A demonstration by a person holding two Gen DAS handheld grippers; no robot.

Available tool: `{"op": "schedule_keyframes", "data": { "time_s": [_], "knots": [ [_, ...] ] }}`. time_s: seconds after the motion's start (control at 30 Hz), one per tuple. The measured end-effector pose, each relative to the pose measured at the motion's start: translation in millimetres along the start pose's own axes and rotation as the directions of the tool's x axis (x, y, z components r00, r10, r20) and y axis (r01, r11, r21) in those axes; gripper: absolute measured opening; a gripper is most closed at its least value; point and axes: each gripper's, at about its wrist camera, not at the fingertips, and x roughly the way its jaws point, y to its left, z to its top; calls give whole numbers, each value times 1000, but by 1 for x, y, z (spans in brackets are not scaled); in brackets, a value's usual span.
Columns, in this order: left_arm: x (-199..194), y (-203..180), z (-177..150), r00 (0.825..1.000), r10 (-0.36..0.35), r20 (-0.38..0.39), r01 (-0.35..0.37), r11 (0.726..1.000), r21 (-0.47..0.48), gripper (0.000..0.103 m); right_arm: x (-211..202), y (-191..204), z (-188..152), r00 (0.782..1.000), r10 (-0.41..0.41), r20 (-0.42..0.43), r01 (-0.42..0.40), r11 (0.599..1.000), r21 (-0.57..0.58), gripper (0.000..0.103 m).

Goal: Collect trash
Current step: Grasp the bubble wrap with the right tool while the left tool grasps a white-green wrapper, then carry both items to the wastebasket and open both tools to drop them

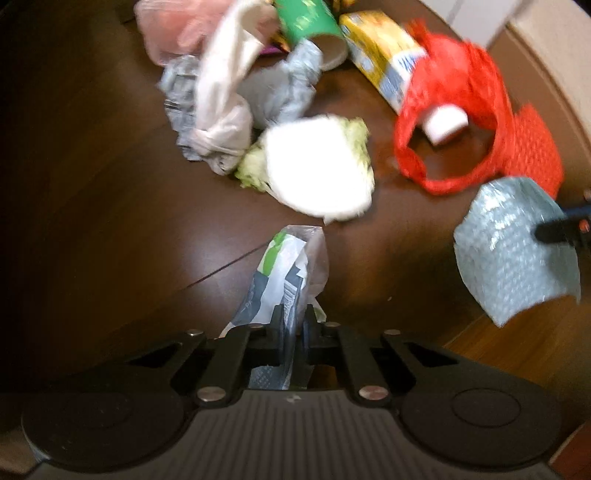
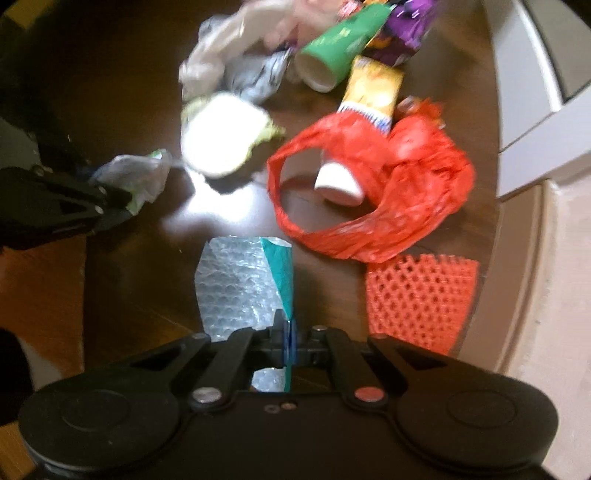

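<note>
My left gripper (image 1: 293, 325) is shut on a crumpled clear plastic wrapper (image 1: 288, 266) with green and grey print, held above the dark wooden table (image 1: 92, 184). It shows at the left of the right wrist view (image 2: 133, 177). My right gripper (image 2: 291, 328) is shut on a teal bubble-wrap mailer (image 2: 236, 284), seen at the right in the left wrist view (image 1: 513, 251). Ahead lie a red plastic bag (image 2: 388, 192) with a white cup (image 2: 338, 182) in its mouth, a cabbage piece (image 1: 317, 166) and a green paper cup (image 1: 310, 22).
A red foam net (image 2: 419, 299) lies by the table's right edge. A yellow snack box (image 1: 380, 51), grey and white crumpled bags (image 1: 221, 99), a pink bag (image 1: 166, 26) and a purple wrapper (image 2: 406, 22) crowd the far side. A white cabinet (image 2: 532, 74) stands beyond.
</note>
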Motion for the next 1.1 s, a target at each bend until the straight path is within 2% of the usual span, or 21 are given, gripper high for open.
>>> {"op": "schedule_keyframes", "data": {
  "time_s": [0.17, 0.33, 0.43, 0.57, 0.67, 0.83, 0.97, 1.1],
  "knots": [
    [-33, 10, 9, 998, -20, 55, 25, 996, -91, 8, -44, -6, 2, 995, -10, 97, 6, 999, 36, 1],
    [-73, 8, 25, 991, -14, 134, 36, 986, -163, 8, -84, -13, 2, 978, -18, 209, 2, 997, 73, 1],
    [-109, 5, 35, 978, -12, 206, 52, 980, -193, 8, -114, -15, 5, 959, -19, 283, -6, 996, 87, 1],
    [-156, 7, 44, 956, 7, 292, 67, 968, -243, 8, -159, -19, 16, 919, -33, 393, 1, 997, 81, 1],
    [-196, 5, 52, 929, 39, 369, 68, 960, -273, 8, -192, -23, 25, 888, -42, 459, 2, 996, 87, 1],
    [-263, 5, 72, 874, 101, 475, 56, 951, -304, 8, -246, -34, 44, 819, -57, 571, -16, 992, 123, 1],
    [-313, 12, 90, 829, 148, 539, 47, 943, -329, 8, -284, -45, 64, 752, -76, 655, -50, 984, 172, 1],
    [-363, 18, 111, 768, 196, 610, 22, 943, -332, 8, -321, -54, 88, 673, -101, 733, -105, 968, 229, 1]
  ]
}}
